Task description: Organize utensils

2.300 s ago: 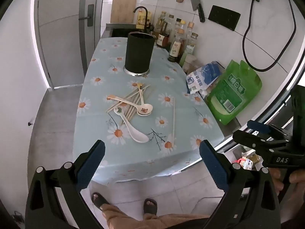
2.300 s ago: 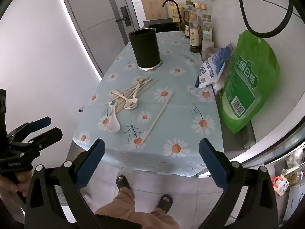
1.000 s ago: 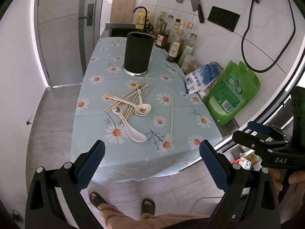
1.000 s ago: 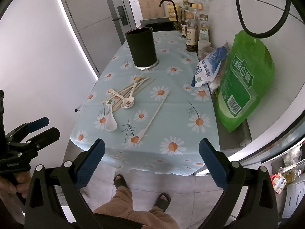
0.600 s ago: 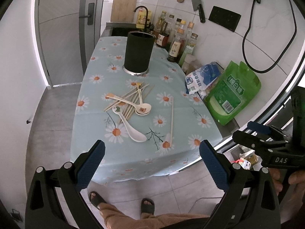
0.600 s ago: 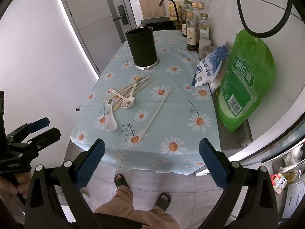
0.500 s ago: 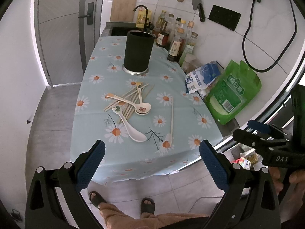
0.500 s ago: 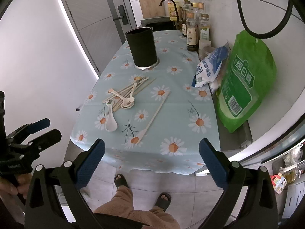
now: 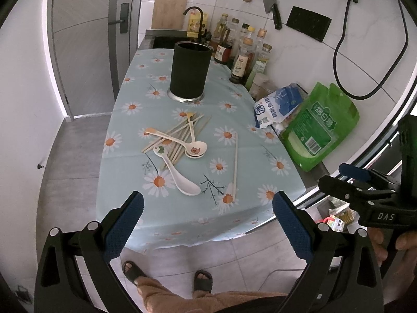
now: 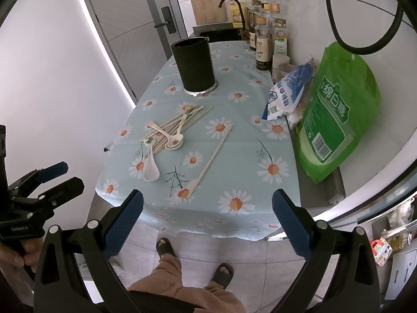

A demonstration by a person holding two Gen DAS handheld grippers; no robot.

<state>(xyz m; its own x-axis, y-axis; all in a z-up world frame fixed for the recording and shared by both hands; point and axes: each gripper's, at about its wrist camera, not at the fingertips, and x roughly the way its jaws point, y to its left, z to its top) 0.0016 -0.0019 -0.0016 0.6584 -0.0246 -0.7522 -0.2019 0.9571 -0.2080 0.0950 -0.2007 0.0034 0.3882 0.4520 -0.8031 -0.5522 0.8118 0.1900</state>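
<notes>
I'm hovering both tools off the near edge of the counter point(image 9: 198, 224), left tool point(image 9: 206, 224) and right tool point(image 10: 207, 220) spread wide and empty, and the lone chopstick point(image 10: 208, 160) is lying just ahead of the right one, long axis running away toward the black holder point(image 10: 194, 64).

Three spoons point(image 9: 192, 148) — one holder point(image 9: 189, 73)

black cylindrical holder point(image 9: 189, 71) — upright, open-topped, far end of table | chopsticks point(image 9: 179, 138) — pale, loose fanned pile at centre | two small spoons point(image 9: 194, 149) lying on the pile, bowls touching | white spoon point(image 9: 177, 173) flat, nearer edge | long pale utensil point(image 9: 235, 167) — lying apart, right
</notes>
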